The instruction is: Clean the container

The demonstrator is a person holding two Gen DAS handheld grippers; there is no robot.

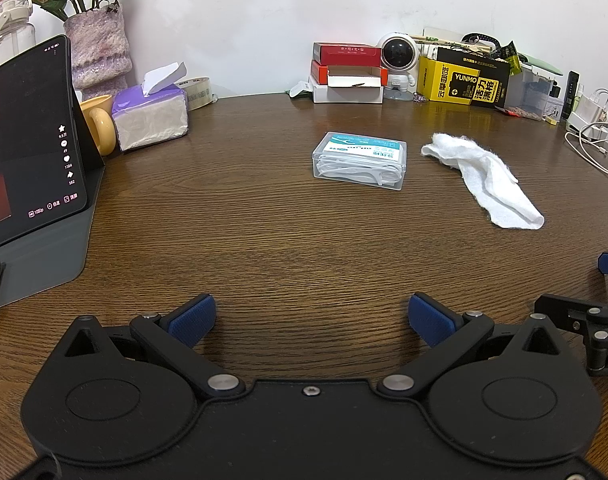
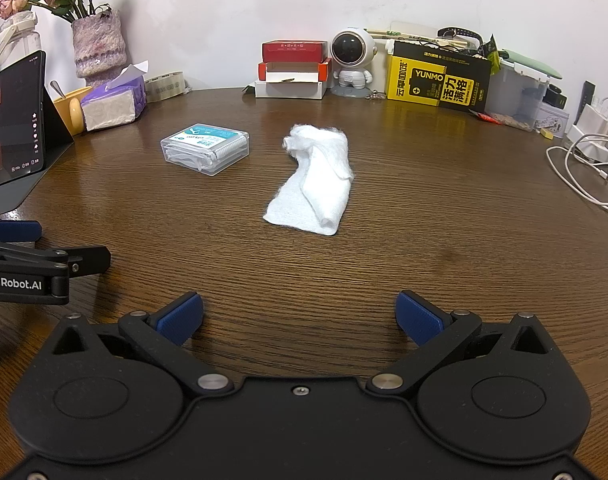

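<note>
A clear plastic container (image 1: pixel 359 160) with a teal-and-white label and white floss picks inside lies closed on the brown wooden table, ahead of my left gripper (image 1: pixel 311 318). That gripper hovers low near the table's front edge, open, with nothing between its blue pads. A crumpled white cloth (image 1: pixel 483 176) lies to the container's right. In the right wrist view the cloth (image 2: pixel 315 180) is straight ahead of my right gripper (image 2: pixel 300 314), which is open and empty. The container (image 2: pixel 205 148) sits to the cloth's left.
A tablet on a grey stand (image 1: pixel 28 152) is at the left, with a yellow mug (image 1: pixel 100 122) and tissue pack (image 1: pixel 152 116) behind. Red and white boxes (image 1: pixel 347 74), an astronaut figure (image 1: pixel 397 64), a yellow-black box (image 1: pixel 463 80) and white cables (image 2: pixel 583 168) line the back and right.
</note>
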